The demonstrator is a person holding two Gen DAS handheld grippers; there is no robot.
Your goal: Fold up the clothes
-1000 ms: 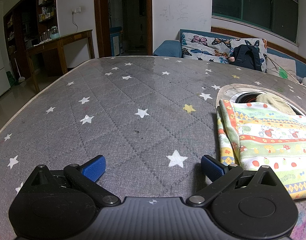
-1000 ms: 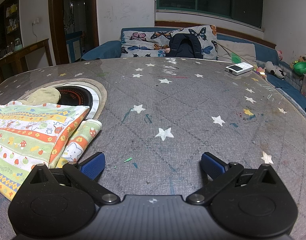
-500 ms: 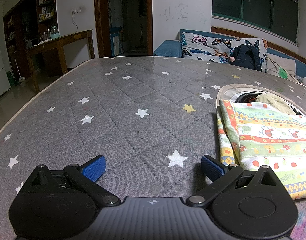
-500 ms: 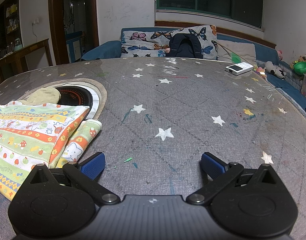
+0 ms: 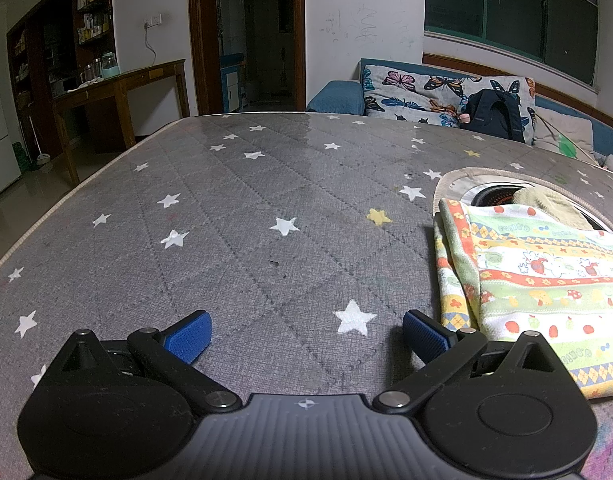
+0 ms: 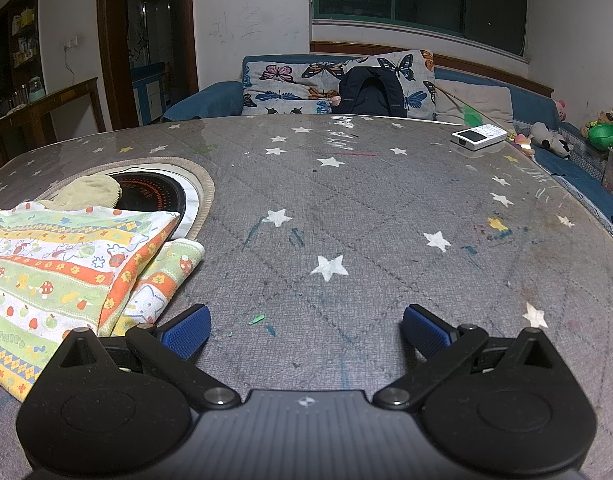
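Note:
A folded striped cloth (image 5: pixel 546 280) with mushroom and fruit prints lies on the grey star-patterned table (image 5: pixel 266 208). It sits just right of my left gripper (image 5: pixel 306 334), which is open and holds nothing. In the right wrist view the same cloth (image 6: pixel 62 268) lies left of my right gripper (image 6: pixel 304 330), also open and empty. The cloth's near corner reaches almost to each gripper's inner blue pad. A pale yellow-green cloth (image 6: pixel 88 192) lies behind it.
A round inset burner (image 6: pixel 154 196) with a beige rim lies behind the cloth, partly covered. A white device (image 6: pixel 480 136) rests at the table's far right. A sofa with butterfly cushions (image 6: pixel 330 84) and a dark backpack (image 6: pixel 372 92) stands beyond the table.

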